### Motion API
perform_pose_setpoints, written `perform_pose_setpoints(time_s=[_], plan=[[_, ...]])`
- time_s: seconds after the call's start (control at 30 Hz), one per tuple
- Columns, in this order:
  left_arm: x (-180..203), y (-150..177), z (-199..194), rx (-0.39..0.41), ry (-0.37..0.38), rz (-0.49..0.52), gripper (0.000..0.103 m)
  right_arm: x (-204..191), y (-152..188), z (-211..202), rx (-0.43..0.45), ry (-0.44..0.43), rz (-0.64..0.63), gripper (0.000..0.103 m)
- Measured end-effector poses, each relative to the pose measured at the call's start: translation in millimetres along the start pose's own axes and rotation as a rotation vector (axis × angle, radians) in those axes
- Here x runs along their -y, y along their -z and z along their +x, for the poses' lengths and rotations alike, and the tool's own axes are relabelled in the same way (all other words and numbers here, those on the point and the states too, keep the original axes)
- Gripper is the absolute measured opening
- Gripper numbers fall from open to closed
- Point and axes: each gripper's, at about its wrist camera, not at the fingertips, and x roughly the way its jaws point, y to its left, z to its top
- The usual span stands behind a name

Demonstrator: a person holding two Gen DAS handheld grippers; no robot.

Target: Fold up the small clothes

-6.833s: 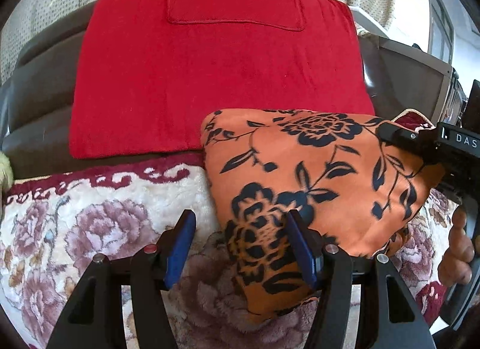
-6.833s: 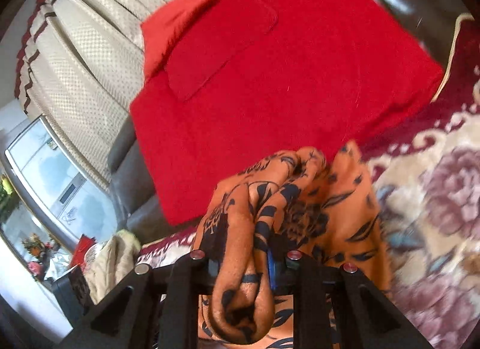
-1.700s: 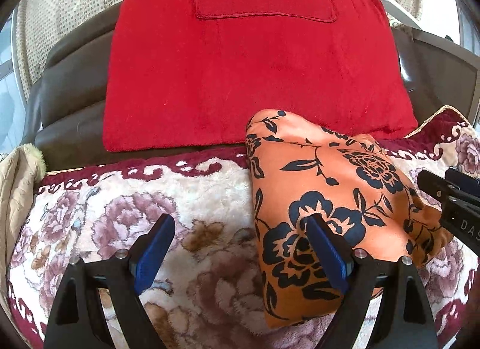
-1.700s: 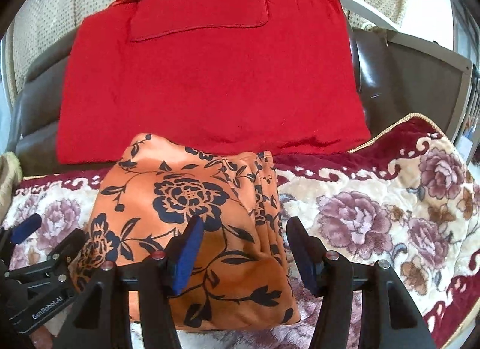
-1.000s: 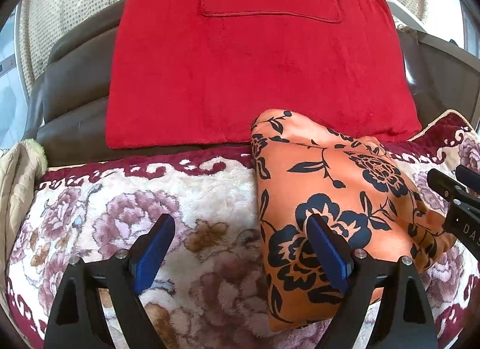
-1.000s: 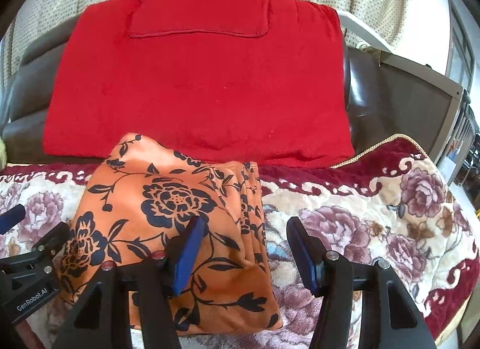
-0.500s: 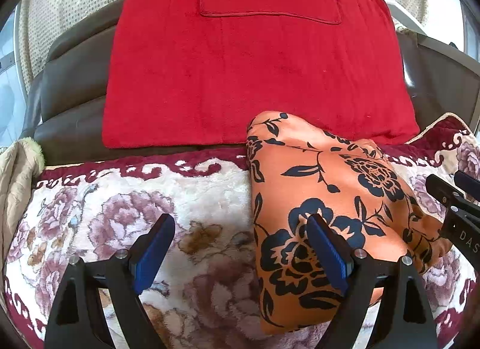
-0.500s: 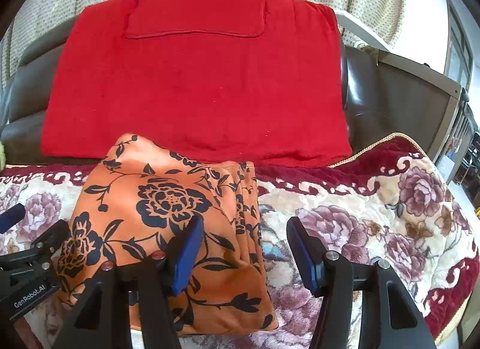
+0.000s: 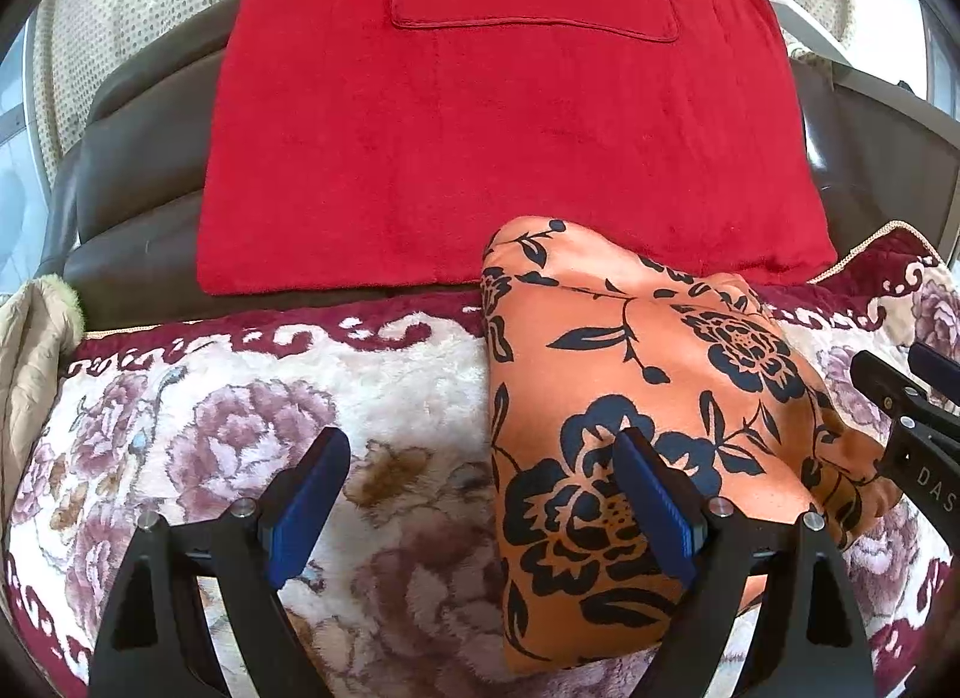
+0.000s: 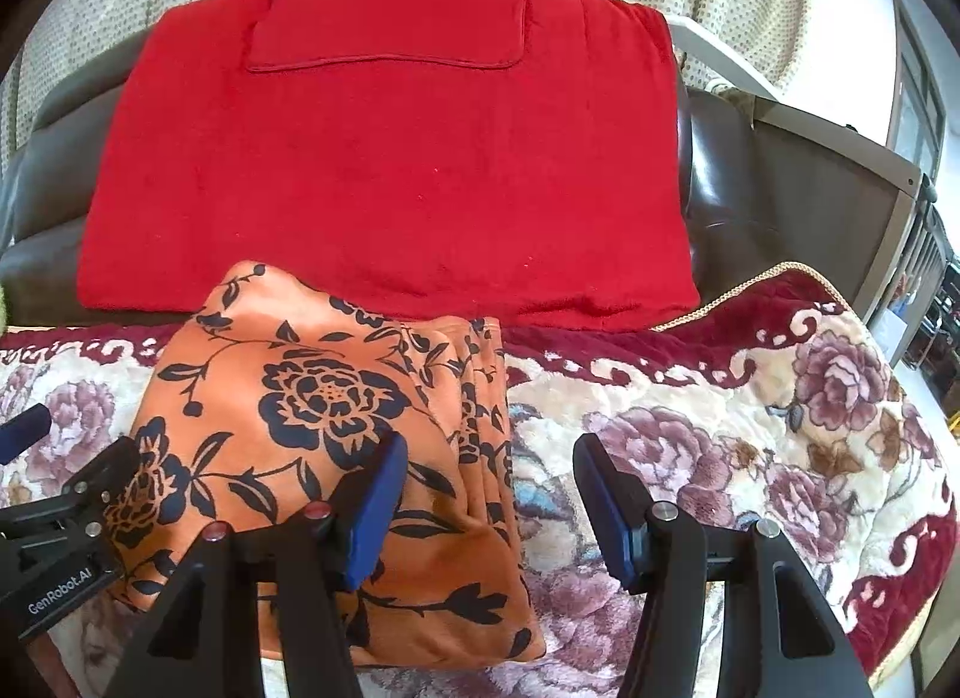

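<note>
The left gripper [image 9: 480,494] hovers over the floral blanket [image 9: 252,410] with its fingers [image 9: 309,497] spread wide and nothing between them; its right finger stands in front of the garment's left part. The folded orange garment [image 10: 312,416] with black flower print lies flat on the blanket, between the two grippers, its far edge just in front of the red cloth [image 10: 384,170] draped over the dark sofa back [image 10: 798,182]. The right gripper [image 10: 489,506] holds its fingers [image 10: 609,509] apart, empty, straddling the garment's stacked right edge.
</note>
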Motion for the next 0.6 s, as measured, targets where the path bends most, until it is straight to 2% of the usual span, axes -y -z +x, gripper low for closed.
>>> perform_pose_setpoints(time_s=[0.23, 0.33, 0.43, 0.5, 0.53, 0.6], plan=[[-6, -1, 3, -0.012, -0.003, -0.009, 0.090, 0, 1, 3, -0.015, -0.007, 0.000, 0.062], [-22, -5, 7, -0.030, 0.015, -0.059, 0.090, 10, 2, 13, -0.069, -0.070, 0.050, 0.062], [-39, -8, 16, -0.074, 0.070, -0.119, 0.090, 38, 6, 34, -0.162, -0.190, 0.203, 0.062], [-45, -8, 21, -0.102, 0.093, -0.148, 0.090, 64, 13, 47, -0.203, -0.290, 0.366, 0.062], [-47, -8, 23, -0.109, 0.094, -0.159, 0.090, 73, 16, 49, -0.206, -0.312, 0.428, 0.062], [-45, -7, 25, -0.112, 0.090, -0.152, 0.090, 79, 19, 51, -0.201, -0.299, 0.459, 0.062]])
